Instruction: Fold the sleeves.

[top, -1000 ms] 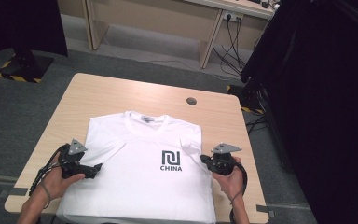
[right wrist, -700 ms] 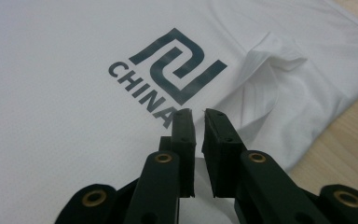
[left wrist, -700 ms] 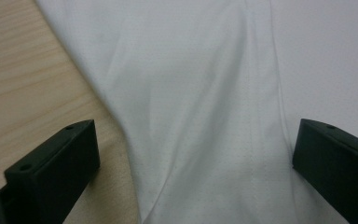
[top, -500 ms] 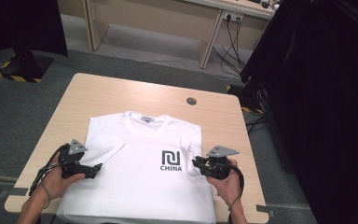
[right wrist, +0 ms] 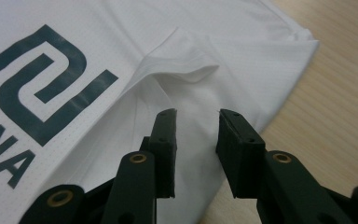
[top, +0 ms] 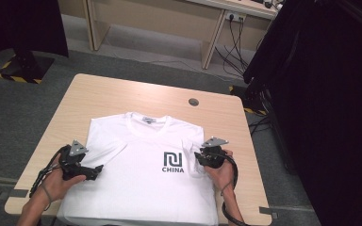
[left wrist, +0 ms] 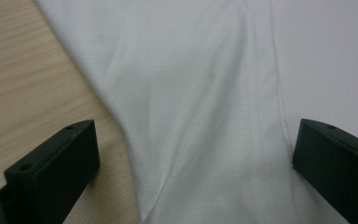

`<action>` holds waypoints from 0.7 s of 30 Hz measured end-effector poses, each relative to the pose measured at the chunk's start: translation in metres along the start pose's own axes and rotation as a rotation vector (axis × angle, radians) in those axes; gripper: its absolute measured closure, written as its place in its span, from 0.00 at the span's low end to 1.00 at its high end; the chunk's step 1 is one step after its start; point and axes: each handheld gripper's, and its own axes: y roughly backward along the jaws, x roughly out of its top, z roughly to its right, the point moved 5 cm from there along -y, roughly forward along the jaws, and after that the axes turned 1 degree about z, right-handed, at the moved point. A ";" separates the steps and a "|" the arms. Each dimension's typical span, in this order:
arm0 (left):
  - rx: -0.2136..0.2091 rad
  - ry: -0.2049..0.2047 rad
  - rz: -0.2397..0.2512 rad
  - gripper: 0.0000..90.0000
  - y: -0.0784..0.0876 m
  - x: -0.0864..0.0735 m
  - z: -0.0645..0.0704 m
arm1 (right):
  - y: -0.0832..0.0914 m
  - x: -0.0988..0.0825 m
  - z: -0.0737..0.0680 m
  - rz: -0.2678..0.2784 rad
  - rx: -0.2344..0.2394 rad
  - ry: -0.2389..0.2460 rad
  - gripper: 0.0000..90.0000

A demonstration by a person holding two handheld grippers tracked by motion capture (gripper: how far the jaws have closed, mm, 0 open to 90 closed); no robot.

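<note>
Both grippers over white T-shirt [top: 136, 179]

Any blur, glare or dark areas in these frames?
High view: even light on the white T-shirt and table, right side falls into near-black. Left gripper view: soft, shirt weave only faintly resolved, no glare. Right gripper view: the right gripper is sharp, the logo slightly soft, with a mild shadow under the fabric fold.
</note>
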 end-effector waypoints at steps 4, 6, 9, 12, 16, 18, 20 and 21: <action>0.000 0.000 0.000 0.00 0.000 0.000 0.000 | -0.007 0.006 -0.017 0.009 0.051 0.042 0.74; 0.000 0.000 0.000 0.00 0.000 0.000 0.000 | -0.007 0.011 -0.029 0.020 0.109 0.051 0.73; 0.000 0.000 0.000 0.00 0.000 0.000 0.000 | -0.005 0.020 -0.033 0.048 0.139 0.039 0.72; 0.000 -0.002 0.000 0.00 0.000 0.000 0.000 | -0.005 0.023 -0.024 0.059 0.107 0.007 0.72; -0.001 -0.002 0.000 0.00 0.000 0.000 0.000 | -0.013 0.020 -0.016 0.037 0.073 -0.011 0.69; 0.000 -0.002 0.000 0.00 0.000 0.000 0.000 | -0.018 0.018 -0.017 0.025 0.077 -0.016 0.68; 0.000 -0.002 0.000 0.00 0.000 0.000 0.000 | -0.021 0.017 -0.021 0.032 0.077 -0.007 0.68; -0.001 -0.002 0.000 0.00 0.000 0.000 0.000 | -0.021 0.018 -0.022 0.029 0.073 0.005 0.66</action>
